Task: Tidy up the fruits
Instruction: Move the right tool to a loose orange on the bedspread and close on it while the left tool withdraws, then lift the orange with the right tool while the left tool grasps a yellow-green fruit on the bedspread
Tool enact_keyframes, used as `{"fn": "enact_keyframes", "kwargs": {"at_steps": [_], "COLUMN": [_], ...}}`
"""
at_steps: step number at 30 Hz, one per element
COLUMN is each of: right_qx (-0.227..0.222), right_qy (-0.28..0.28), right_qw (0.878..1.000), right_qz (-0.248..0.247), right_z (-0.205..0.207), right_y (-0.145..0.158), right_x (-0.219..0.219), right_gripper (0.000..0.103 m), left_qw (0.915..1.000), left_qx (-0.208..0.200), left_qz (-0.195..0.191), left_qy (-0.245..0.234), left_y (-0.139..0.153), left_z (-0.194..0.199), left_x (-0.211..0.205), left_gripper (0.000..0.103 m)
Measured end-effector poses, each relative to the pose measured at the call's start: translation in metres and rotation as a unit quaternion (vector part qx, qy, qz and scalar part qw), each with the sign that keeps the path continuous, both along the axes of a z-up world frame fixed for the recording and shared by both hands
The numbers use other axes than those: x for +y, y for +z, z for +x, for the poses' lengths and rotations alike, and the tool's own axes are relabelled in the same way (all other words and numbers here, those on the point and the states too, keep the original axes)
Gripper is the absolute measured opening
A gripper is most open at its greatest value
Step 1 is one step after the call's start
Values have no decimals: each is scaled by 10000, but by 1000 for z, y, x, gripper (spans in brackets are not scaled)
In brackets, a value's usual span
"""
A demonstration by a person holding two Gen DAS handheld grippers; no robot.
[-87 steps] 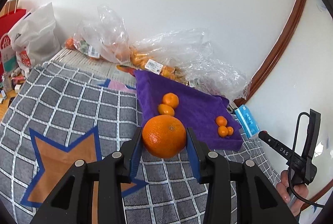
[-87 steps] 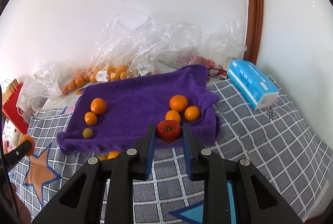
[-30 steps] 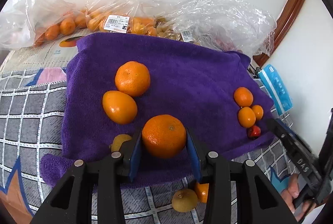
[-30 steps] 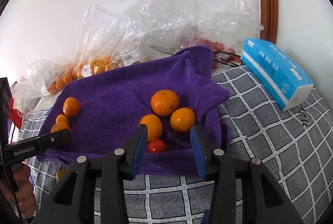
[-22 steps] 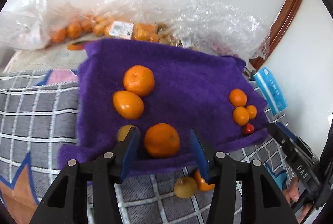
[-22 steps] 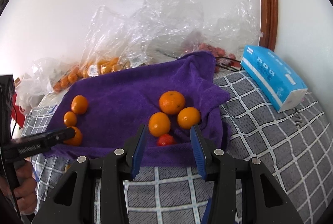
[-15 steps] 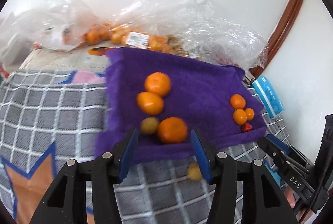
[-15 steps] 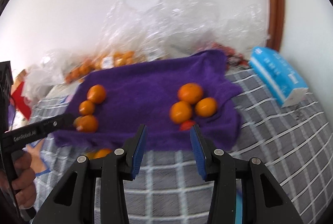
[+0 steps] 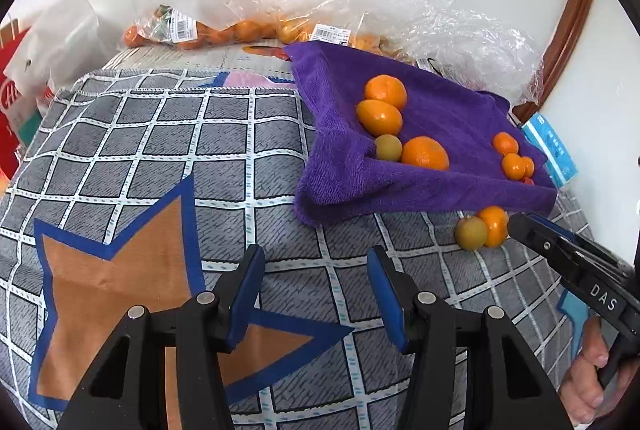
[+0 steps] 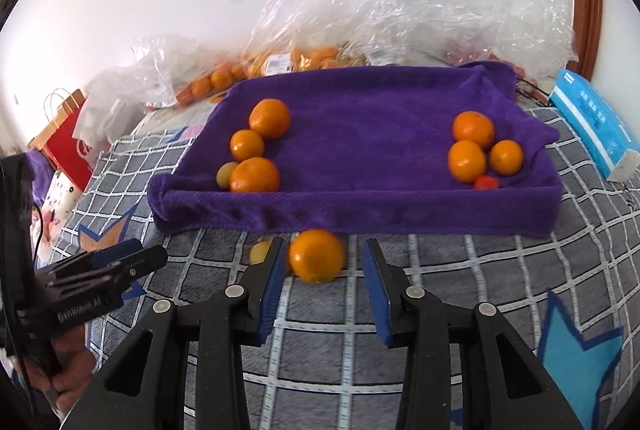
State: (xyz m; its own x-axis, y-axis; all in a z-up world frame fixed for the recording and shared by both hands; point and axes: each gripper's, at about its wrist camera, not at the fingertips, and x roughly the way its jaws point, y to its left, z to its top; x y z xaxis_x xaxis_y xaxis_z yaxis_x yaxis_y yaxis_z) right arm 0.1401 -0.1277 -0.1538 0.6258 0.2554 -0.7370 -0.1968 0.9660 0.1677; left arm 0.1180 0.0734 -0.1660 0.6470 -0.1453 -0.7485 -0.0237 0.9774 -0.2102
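Two fruit groups (image 10: 256, 150) (image 10: 480, 154) sitting left and right on towel (image 10: 360, 118); two fruits (image 10: 316, 260) lying before it; bags (image 10: 380, 18) behind.

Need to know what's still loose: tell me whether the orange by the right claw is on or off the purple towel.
Off: the round orange fruit lies on checked fabric before the purple towel.

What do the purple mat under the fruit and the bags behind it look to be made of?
Purple mat: soft pile cloth, likely microfibre towel; fuzzy matte nap, floppy folded edges. Bags: thin clear plastic film; glossy crinkles, fruit showing through.
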Motion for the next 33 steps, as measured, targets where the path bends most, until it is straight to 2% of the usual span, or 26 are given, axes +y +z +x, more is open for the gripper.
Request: {"fn": "enact_keyframes", "kwargs": {"at_steps": [6, 9, 23, 33], "right_qx": [89, 169, 279, 72], "right_qy": [-114, -137, -209, -433], "right_qw": [9995, 9994, 9983, 9978], "right_qz": [-268, -264, -457, -507], "right_z": [2, 2, 17, 4], "right_y": [-10, -13, -29, -22], "right_x": [4, 1, 11, -5], "right_gripper": [35, 35, 35, 35], "left_qw": [9995, 9993, 9998, 9999], "left_qx": [-88, -71, -111, -104], "left_qz": [292, 348, 150, 121], "left_qy": [-25, -79, -51, -45], "left_y": [0, -1, 0, 0], "left_z": [-2, -1, -2, -2], "left_x": [-7, -10, -6, -5], "left_gripper": [52, 57, 59, 59]}}
